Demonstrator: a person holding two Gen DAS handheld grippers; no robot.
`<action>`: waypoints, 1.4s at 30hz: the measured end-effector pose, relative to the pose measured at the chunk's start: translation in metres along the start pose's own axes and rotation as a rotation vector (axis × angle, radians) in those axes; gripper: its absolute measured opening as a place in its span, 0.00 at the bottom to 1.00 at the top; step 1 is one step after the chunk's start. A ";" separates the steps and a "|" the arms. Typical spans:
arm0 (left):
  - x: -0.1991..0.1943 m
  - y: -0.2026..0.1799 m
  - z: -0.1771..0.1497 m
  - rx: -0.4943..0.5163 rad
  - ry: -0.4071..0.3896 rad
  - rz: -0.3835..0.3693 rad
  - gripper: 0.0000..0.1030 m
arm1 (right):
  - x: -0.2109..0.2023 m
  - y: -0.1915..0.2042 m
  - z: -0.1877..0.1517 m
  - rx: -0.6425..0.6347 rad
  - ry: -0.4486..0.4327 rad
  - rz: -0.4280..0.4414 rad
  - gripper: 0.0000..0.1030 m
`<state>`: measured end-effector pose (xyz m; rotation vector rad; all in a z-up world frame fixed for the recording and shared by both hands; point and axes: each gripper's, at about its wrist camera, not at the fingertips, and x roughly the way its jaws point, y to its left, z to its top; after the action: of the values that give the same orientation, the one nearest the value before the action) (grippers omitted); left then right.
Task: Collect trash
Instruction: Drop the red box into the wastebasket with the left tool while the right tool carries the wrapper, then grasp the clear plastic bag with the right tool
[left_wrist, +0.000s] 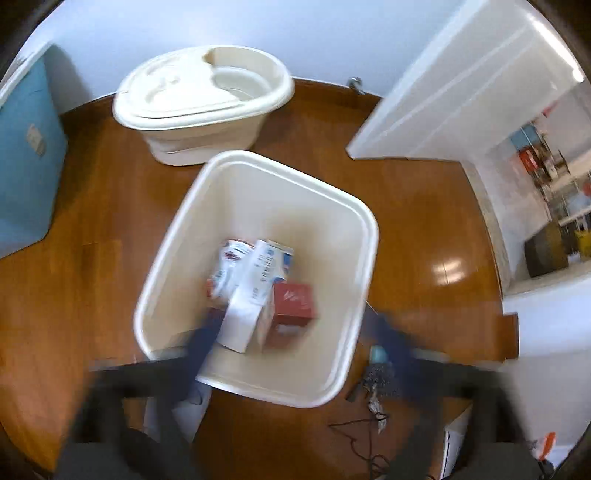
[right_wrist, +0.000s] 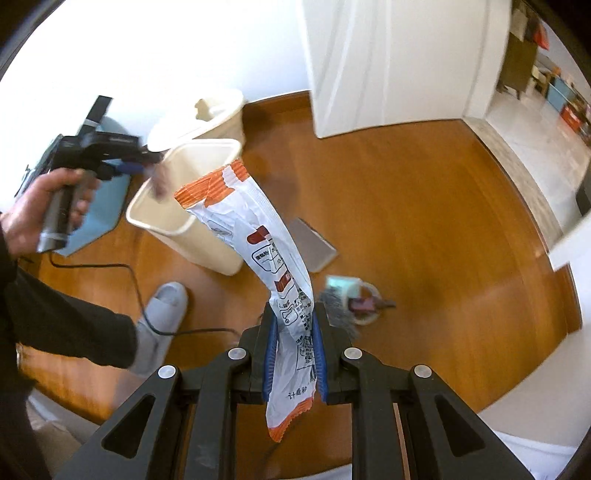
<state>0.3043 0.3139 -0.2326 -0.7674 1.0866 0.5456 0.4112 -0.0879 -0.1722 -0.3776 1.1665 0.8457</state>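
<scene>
Your right claw (right_wrist: 294, 345) is clenched on a white-and-orange wrapper (right_wrist: 258, 236), which arches up and ahead-left from its blue pads toward the cream bin (right_wrist: 177, 221). Your left claw (left_wrist: 291, 332) hangs spread wide over that bin (left_wrist: 354, 210), gripping nothing, with cartons (left_wrist: 258, 288) lying directly below between its fingers.

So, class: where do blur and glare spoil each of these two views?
Left wrist view: the left tongs smear with motion blur, the bin contents are soft, and glare sits on the floor. Right wrist view: the wrapper is sharp, the wall upper left blown out.
</scene>
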 end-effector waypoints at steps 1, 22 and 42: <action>-0.005 0.006 -0.002 -0.014 -0.001 0.001 0.95 | 0.002 0.009 0.007 -0.002 0.005 0.006 0.19; -0.145 0.110 0.013 -0.292 -0.145 -0.161 0.96 | 0.186 0.200 0.183 0.190 0.065 0.237 0.32; -0.111 -0.021 -0.036 0.142 -0.114 -0.116 0.96 | 0.179 -0.015 -0.046 -0.103 0.441 -0.156 0.71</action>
<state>0.2572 0.2699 -0.1329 -0.6624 0.9580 0.4039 0.4180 -0.0592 -0.3555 -0.7586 1.4798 0.7051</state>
